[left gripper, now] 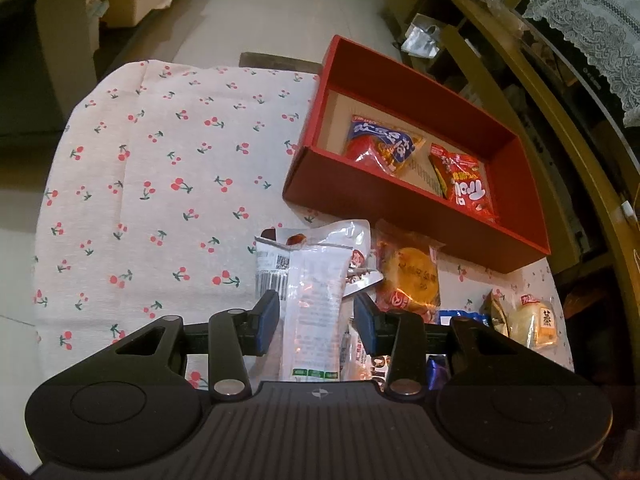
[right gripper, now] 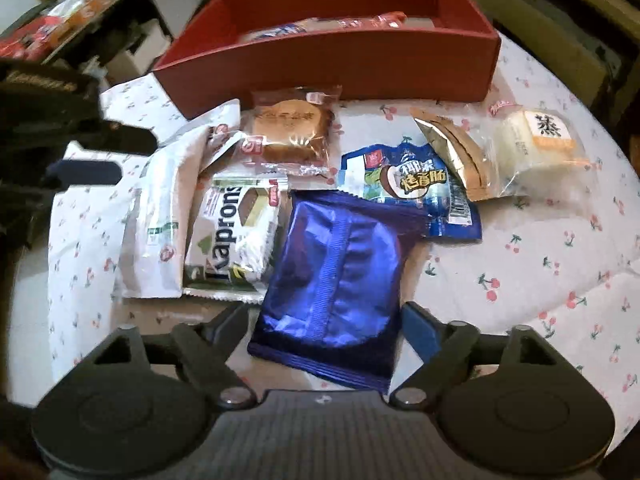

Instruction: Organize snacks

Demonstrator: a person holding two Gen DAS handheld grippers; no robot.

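Slippage was the main risk judged for both grasps. The left gripper (left gripper: 316, 320) was held with jaws apart around a long white packet (left gripper: 316, 292), not yet pinching; its slick wrapper could have slid or dragged the neighbouring round cake (left gripper: 412, 280). The right gripper (right gripper: 326, 330) stood apart on either side of a blue foil packet (right gripper: 336, 276) lying on the counter (right gripper: 540, 248), partly overlapping other snacks. The red box (left gripper: 420, 208), already holding two bags, lay just behind the pile. Whether the fingers were touching either wrapper could not be told, and the blue packet's label was hidden.
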